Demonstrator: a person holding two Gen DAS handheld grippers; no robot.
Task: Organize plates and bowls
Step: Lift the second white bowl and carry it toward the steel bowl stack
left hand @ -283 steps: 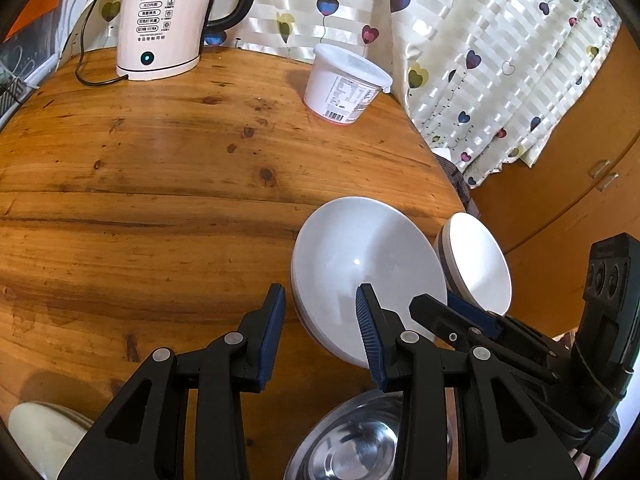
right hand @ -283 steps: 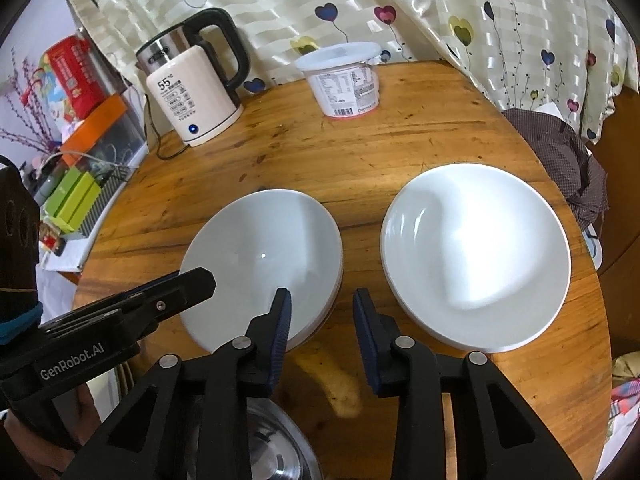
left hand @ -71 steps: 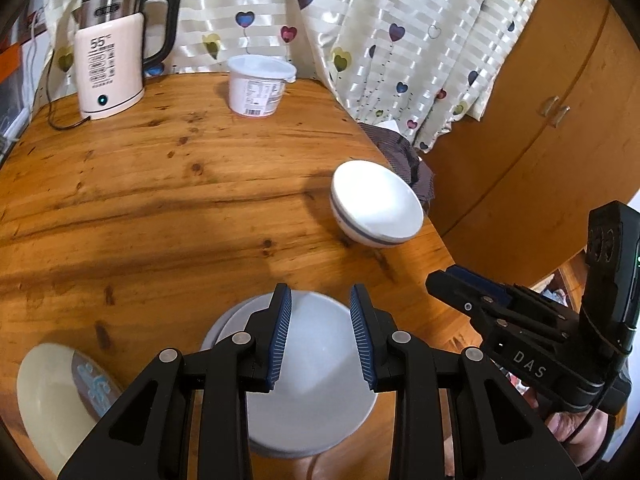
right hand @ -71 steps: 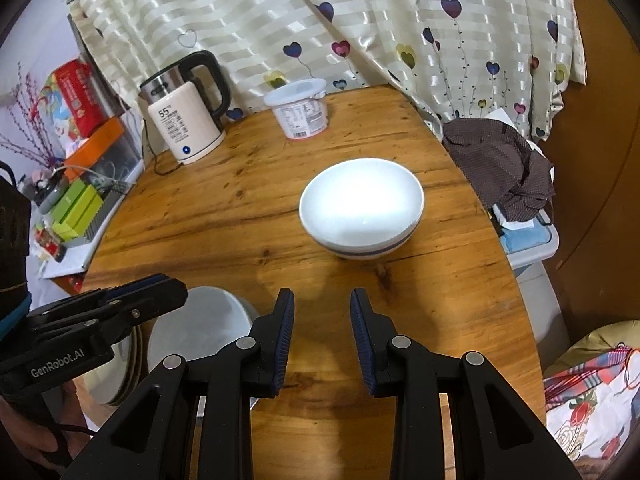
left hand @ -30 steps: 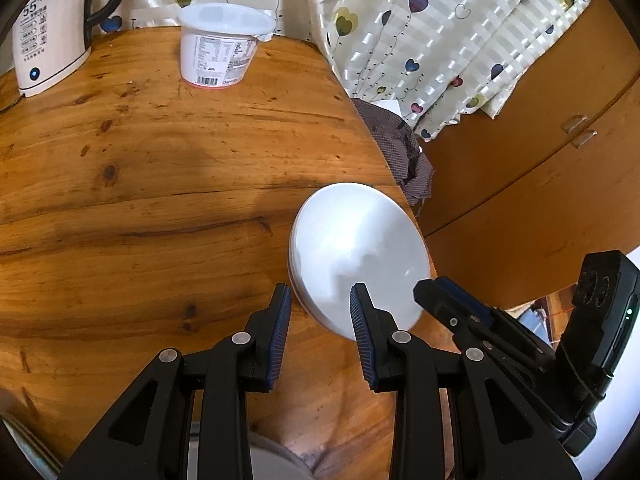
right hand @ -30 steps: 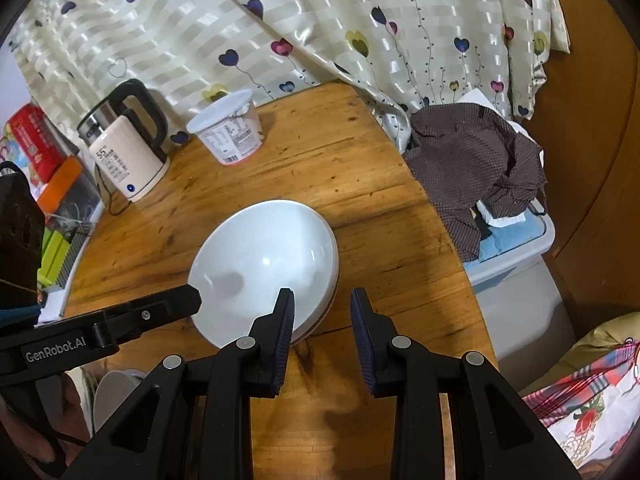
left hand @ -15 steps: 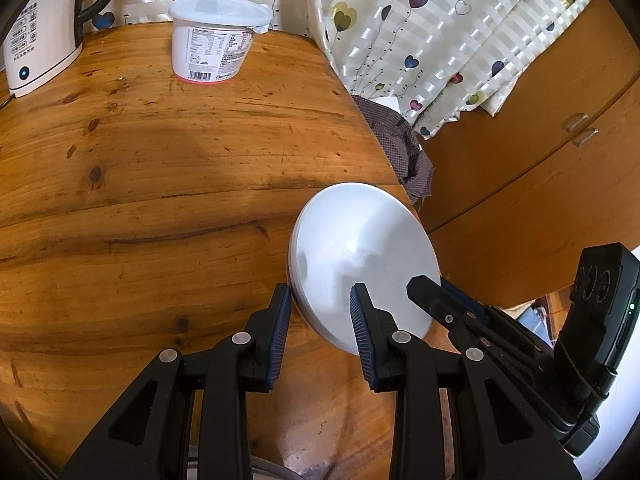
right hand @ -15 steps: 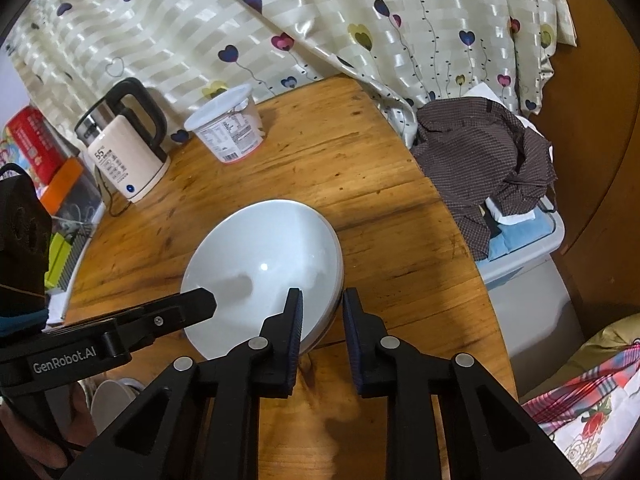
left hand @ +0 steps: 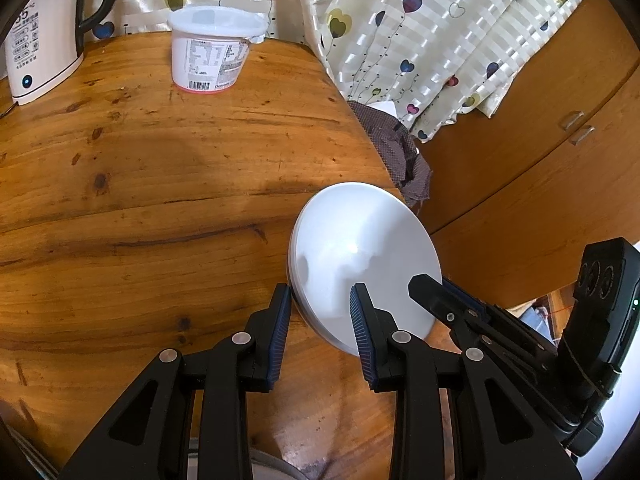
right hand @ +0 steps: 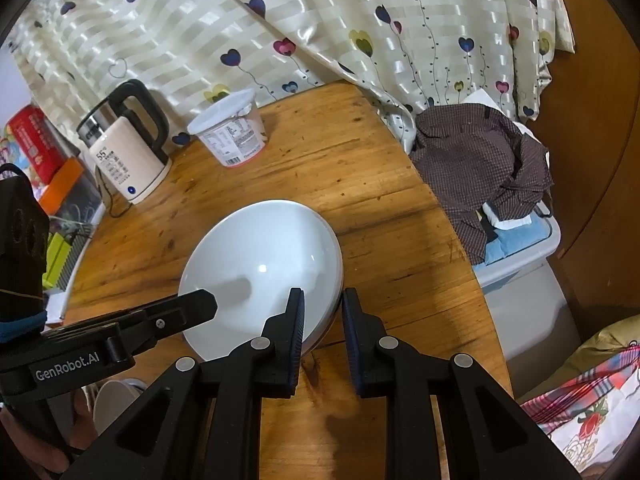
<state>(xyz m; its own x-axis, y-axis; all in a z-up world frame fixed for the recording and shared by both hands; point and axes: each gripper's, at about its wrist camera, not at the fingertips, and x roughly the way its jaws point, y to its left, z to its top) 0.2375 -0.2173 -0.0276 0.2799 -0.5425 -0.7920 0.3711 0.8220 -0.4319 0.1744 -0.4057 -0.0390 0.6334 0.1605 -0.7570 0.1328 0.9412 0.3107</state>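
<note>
A white bowl (left hand: 360, 240) (right hand: 260, 256), which looks like two nested ones, sits on the round wooden table (left hand: 160, 200) close to its right edge. My right gripper (right hand: 321, 291) has one pad inside the bowl's right rim and the other against its outside, shut on that rim. It also shows at the bowl's right in the left wrist view (left hand: 436, 286). My left gripper (left hand: 320, 288) straddles the bowl's left rim with its jaws open and the pads clear of it. One of its fingers (right hand: 200, 304) reaches over the bowl in the right wrist view.
A cream kettle (left hand: 36, 40) (right hand: 128, 152) and a white plastic tub (left hand: 208, 52) (right hand: 232, 132) stand at the table's far side by the heart-print curtain (right hand: 320, 20). A brown checked cloth (right hand: 480, 160) lies on a storage box beside the table. A wooden cabinet (left hand: 540, 160) is at right.
Both grippers came in from farther back to the white bowl. Over the last second the right gripper's jaws narrowed onto the bowl's right rim. The left gripper's gap stayed the same.
</note>
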